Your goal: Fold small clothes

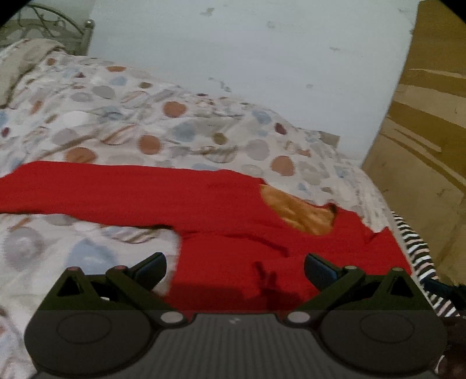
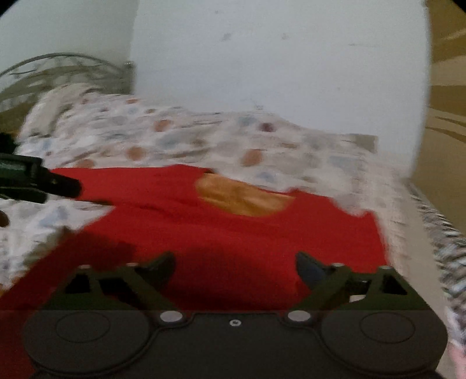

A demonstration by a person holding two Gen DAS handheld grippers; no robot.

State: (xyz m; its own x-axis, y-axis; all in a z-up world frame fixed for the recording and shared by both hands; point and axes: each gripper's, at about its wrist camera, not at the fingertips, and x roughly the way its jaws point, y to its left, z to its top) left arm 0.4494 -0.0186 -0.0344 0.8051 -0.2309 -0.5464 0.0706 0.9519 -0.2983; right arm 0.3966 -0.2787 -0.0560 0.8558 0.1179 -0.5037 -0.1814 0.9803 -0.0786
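A red long-sleeved top (image 1: 238,210) lies flat on the bed, one sleeve stretched out to the left and its orange-lined neck opening (image 1: 300,211) facing the far right. My left gripper (image 1: 234,265) hovers open over the top's near part, with nothing between its fingers. In the blurred right wrist view the same red top (image 2: 233,233) fills the middle, neck opening (image 2: 241,198) beyond. My right gripper (image 2: 234,265) stands open just above the red cloth and grips nothing. A dark finger (image 2: 64,186) of the left gripper reaches in from the left edge over the sleeve.
The bed carries a white cover with coloured dots (image 1: 145,116). A pale wall (image 1: 262,58) runs behind it, and a metal headboard (image 1: 58,20) stands at the far left. A black-and-white striped cloth (image 1: 419,253) hangs along the bed's right edge, above brown patterned floor (image 1: 422,145).
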